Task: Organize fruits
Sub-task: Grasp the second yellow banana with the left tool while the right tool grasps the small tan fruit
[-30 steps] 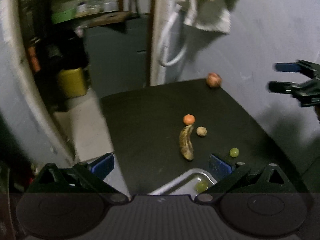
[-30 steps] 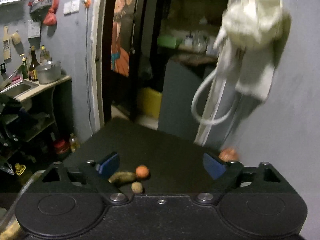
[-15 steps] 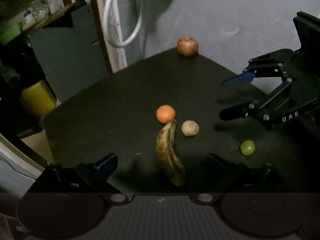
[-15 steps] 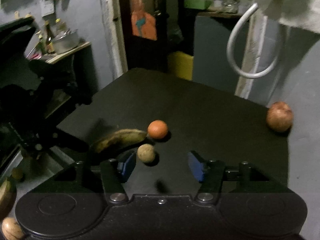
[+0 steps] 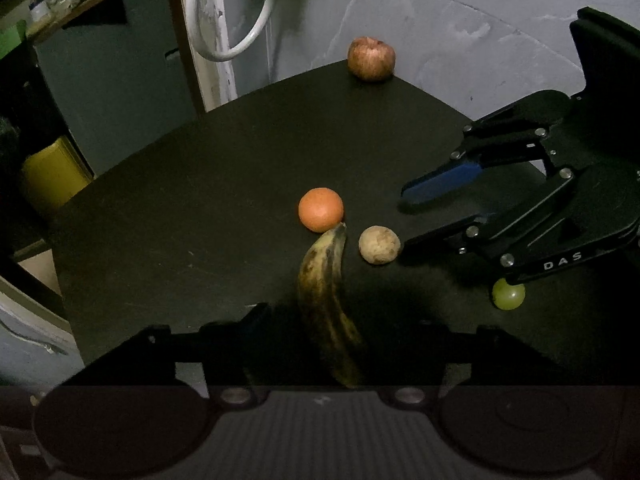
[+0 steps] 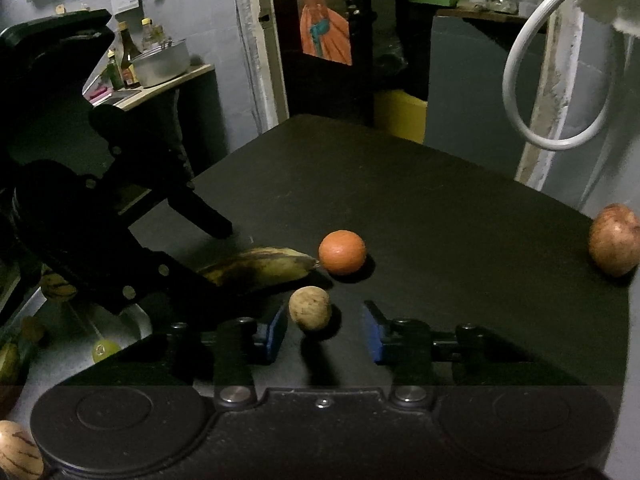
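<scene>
Your right claw (image 6: 325, 332) is spread wide and low over the black counter (image 6: 440, 200), its blue-padded fingers (image 6: 276, 330) flanking a small tan round fruit (image 6: 310, 308) that sits just ahead of the gap, nearer the left pad; nothing is gripped. Seen from the left wrist view, that same right claw (image 5: 404, 220) reaches in from the right with one fingertip just beside the tan fruit (image 5: 379, 245). Your left claw (image 5: 344, 316) is also released, its dark fingers straddling the stem end of the banana (image 5: 326, 304) without closing on it; from the right wrist view the left claw (image 6: 208, 256) hangs over the banana's (image 6: 260, 268) near end.

After the counter, the largest piece is that spotted, overripe banana, lying with its tip touching the orange (image 5: 321, 209). The reddish apple (image 5: 371, 58) stands well apart at the far corner of the counter, next to the grey wall (image 5: 460, 32). The orange sits just beyond the tan fruit. Smallest is a green grape (image 5: 508, 295), partly under the right claw's body. At the counter's left edge a metal tray (image 6: 136, 320) holds another grape (image 6: 105, 350) and some other fruit too dark to name.
</scene>
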A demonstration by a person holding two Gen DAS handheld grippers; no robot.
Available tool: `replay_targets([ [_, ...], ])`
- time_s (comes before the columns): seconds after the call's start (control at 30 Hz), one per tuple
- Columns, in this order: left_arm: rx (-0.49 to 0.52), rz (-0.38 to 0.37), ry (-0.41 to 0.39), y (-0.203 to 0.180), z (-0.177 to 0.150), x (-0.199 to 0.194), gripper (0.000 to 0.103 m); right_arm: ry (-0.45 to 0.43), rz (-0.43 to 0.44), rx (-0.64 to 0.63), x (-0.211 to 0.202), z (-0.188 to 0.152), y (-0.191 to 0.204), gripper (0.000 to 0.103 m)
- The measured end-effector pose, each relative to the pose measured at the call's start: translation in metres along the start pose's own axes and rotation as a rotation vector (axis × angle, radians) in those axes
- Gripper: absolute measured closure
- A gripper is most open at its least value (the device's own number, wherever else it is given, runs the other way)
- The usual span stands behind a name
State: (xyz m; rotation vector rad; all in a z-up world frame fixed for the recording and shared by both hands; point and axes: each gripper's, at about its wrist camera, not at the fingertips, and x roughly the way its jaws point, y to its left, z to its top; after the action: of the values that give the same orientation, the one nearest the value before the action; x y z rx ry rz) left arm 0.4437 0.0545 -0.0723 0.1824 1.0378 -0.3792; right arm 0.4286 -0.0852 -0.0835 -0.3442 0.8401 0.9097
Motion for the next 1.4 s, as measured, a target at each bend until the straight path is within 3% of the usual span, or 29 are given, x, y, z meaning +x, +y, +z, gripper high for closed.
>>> replay_targets([
  [0.2,-0.018,-0.010,0.020,0.007,0.003,0.006,0.056,0.013,0.017,-0.006,0.010,0.001,-0.001,0.068],
  [0.6,-0.054,-0.051,0.060,0.012,0.003,0.014,0.071,0.022,0.031,0.005,0.017,0.002,0.000,0.075],
  [0.77,-0.097,-0.058,0.065,0.015,0.001,0.013,0.072,0.008,0.008,0.059,0.006,-0.001,-0.005,0.076],
  [0.93,-0.281,-0.116,0.097,0.032,0.001,0.013,0.073,-0.034,-0.037,0.134,-0.013,-0.003,-0.007,0.076],
  [1.2,-0.616,-0.342,0.023,0.060,-0.019,0.000,0.073,-0.126,-0.146,0.260,-0.049,-0.005,0.006,0.075],
  [1.27,-0.656,-0.379,-0.006,0.059,-0.024,-0.007,0.073,-0.161,-0.174,0.292,-0.062,-0.005,0.012,0.075],
  [1.4,-0.627,-0.361,-0.068,0.045,-0.031,-0.034,0.073,-0.232,-0.222,0.335,-0.085,-0.005,0.031,0.076],
])
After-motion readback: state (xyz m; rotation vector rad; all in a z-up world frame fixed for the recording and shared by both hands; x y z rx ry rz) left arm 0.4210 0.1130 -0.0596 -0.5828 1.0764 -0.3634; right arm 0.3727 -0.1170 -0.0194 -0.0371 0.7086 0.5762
